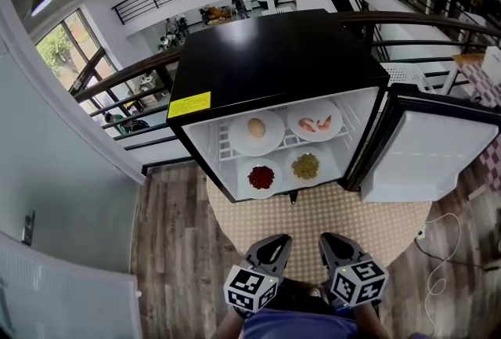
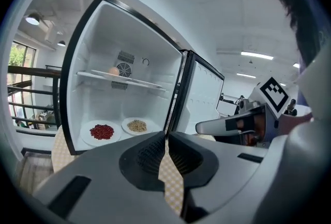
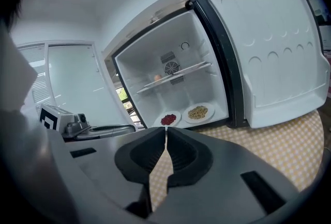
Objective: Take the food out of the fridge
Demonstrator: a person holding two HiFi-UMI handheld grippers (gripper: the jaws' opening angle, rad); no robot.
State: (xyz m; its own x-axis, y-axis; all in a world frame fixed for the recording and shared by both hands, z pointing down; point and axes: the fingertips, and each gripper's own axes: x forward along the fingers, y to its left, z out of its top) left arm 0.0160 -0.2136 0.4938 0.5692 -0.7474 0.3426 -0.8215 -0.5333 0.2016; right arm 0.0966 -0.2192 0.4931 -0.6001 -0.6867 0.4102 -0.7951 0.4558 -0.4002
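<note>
A small black fridge [image 1: 274, 63] stands open on the floor ahead of me. On its wire shelf rest a plate with a pale round bun or egg [image 1: 256, 128] and a plate of pink food [image 1: 315, 124]. Below them lie a plate of red food [image 1: 261, 177] [image 2: 102, 131] [image 3: 168, 119] and a plate of yellow-green grains [image 1: 305, 166] [image 2: 136, 125] [image 3: 197, 112]. My left gripper [image 1: 275, 242] [image 2: 166, 137] and right gripper [image 1: 329, 239] [image 3: 166, 130] hang side by side, short of the fridge, over the mat. Both are shut and hold nothing.
The fridge door [image 1: 430, 153] [image 3: 269, 47] swings open to the right. A beige checkered mat [image 1: 329, 212] lies in front of the fridge on a wood floor. A white cable [image 1: 438, 251] trails at the right. A dark railing [image 1: 125, 75] runs behind the fridge.
</note>
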